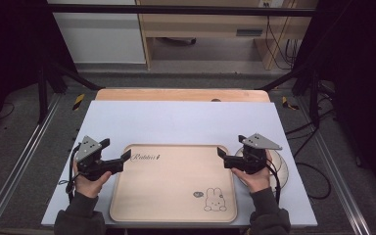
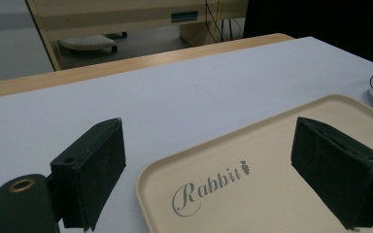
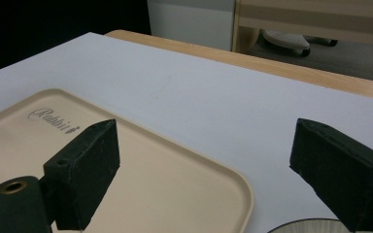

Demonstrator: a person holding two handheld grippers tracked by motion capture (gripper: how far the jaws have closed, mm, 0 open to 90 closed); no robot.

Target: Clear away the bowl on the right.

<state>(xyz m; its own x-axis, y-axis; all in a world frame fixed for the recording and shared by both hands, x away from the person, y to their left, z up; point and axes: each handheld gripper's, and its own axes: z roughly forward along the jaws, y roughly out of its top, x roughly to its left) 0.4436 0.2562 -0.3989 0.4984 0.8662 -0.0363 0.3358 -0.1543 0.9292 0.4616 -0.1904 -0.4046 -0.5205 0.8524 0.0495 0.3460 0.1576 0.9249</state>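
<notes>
Bare table beyond the tray (image 1: 174,183) — plate (image 1: 280,169) alone at right edge

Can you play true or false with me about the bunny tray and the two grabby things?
1. The tray has a bunny drawn on it. True: the bunny sits near one corner.
2. The left gripper is squeezing the tray. False: its fingers are spread apart, holding nothing.
3. The tray is full of food. False: it is empty.
4. The word "Rabbit" is written on the tray. True.
5. A plate lies on the table beside the tray, under the right gripper. True.
6. The right gripper is shut. False: it is open.
</notes>
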